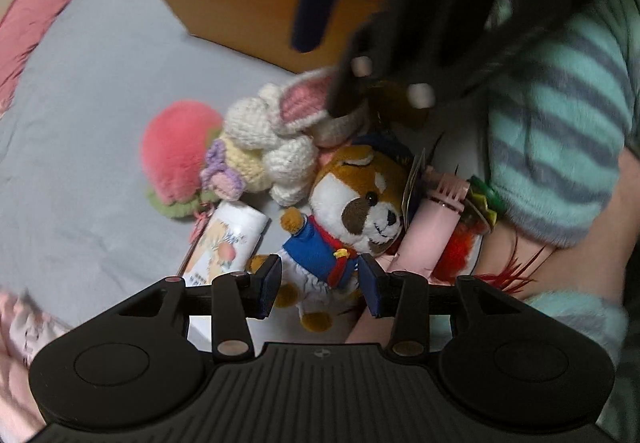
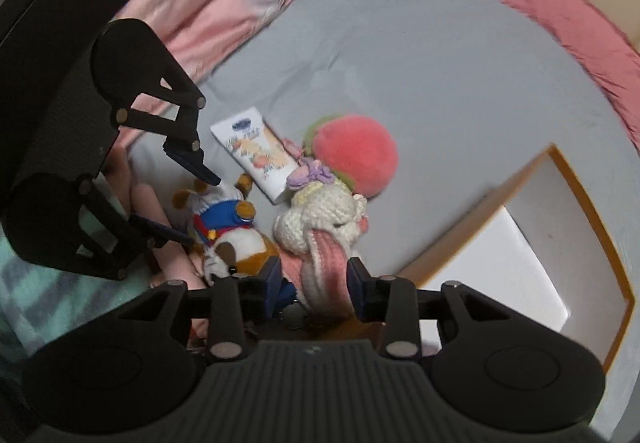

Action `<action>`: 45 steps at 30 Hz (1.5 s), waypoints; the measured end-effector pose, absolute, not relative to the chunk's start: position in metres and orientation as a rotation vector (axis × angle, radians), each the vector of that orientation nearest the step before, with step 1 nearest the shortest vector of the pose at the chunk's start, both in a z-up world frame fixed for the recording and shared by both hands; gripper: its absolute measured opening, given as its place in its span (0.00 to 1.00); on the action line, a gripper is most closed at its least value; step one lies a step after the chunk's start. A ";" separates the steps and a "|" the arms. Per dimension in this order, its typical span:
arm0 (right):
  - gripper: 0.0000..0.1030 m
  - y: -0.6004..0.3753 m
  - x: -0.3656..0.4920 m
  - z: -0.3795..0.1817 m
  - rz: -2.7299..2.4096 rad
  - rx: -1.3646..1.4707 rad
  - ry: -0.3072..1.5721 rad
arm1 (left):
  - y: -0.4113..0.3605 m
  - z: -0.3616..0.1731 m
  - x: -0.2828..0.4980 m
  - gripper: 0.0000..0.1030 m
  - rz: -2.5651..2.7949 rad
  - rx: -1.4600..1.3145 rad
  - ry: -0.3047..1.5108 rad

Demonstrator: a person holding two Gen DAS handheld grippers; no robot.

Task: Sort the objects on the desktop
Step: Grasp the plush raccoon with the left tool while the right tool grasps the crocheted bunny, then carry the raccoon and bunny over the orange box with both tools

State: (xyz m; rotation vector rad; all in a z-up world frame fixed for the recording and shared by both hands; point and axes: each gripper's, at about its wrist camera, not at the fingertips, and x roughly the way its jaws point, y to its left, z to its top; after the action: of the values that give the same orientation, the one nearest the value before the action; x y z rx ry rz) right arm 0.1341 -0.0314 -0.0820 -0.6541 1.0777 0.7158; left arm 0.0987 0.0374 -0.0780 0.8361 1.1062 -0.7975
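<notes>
Left gripper [image 1: 319, 280] straddling fox plush [image 1: 352, 211], unclamped

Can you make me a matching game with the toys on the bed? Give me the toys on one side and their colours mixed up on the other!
Toys:
1. fluffy peach
2. knitted bunny
3. plush dog's jacket
4. open box

Colours:
A. blue
B. orange outside, white inside
C. pink with green leaves
D. cream with pink ears

Right pairs: 1-C, 2-D, 3-A, 4-B
</notes>
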 end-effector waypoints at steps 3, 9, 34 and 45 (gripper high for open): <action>0.37 -0.019 0.151 -0.097 0.733 -0.719 1.137 | 0.034 -0.089 0.101 0.47 -0.838 0.872 1.100; 0.38 -0.009 0.177 -0.125 0.776 -0.778 1.255 | 0.033 -0.104 0.103 0.51 -0.876 0.915 1.079; 0.35 -0.004 0.163 -0.085 0.692 -0.775 1.145 | 0.071 -0.077 0.069 0.43 -0.732 0.737 1.111; 0.33 -0.067 0.154 0.007 0.558 -0.377 1.030 | 0.108 -0.005 0.083 0.42 -0.571 0.281 1.099</action>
State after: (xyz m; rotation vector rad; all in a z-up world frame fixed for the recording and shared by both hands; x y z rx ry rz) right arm 0.1538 -0.0666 0.0069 -0.3773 1.0304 0.5581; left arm 0.0830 0.1077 -0.0046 0.2808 1.0993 -0.5708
